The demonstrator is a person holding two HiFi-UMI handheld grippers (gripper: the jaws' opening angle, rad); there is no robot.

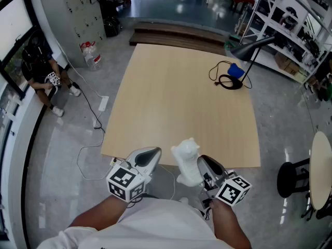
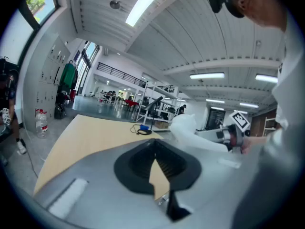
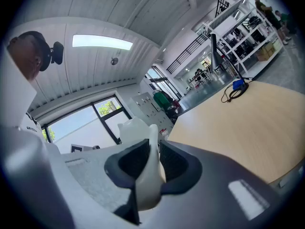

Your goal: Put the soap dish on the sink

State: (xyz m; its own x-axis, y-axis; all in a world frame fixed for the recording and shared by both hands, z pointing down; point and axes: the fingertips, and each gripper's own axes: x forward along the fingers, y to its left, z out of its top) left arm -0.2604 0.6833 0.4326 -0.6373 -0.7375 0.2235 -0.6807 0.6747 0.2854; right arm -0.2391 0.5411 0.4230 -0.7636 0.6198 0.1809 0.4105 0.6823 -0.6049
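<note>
Closest to us were our two forearms in white sleeves, each carrying a gripper just short of the near edge of the counter (image 1: 181, 97). Our right gripper (image 3: 153, 147) had its jaws partly closed and pressed on the white soap dish (image 1: 188, 162) — the dish stood up edgewise between the pads and rose well above them. It was held in the air at the counter's near edge, between the two grippers, not resting on anything. Our left gripper (image 2: 155, 144) had its jaw tips together, with nothing between them, and sat just beside the dish on its left.

Farther off, a black desk lamp (image 1: 254, 48) stood near the counter's far right corner, with a blue object (image 1: 236, 70) and a coiled black cable by its base. On the floor at the far left — well apart from the counter — a person (image 1: 41, 71) crouched.
</note>
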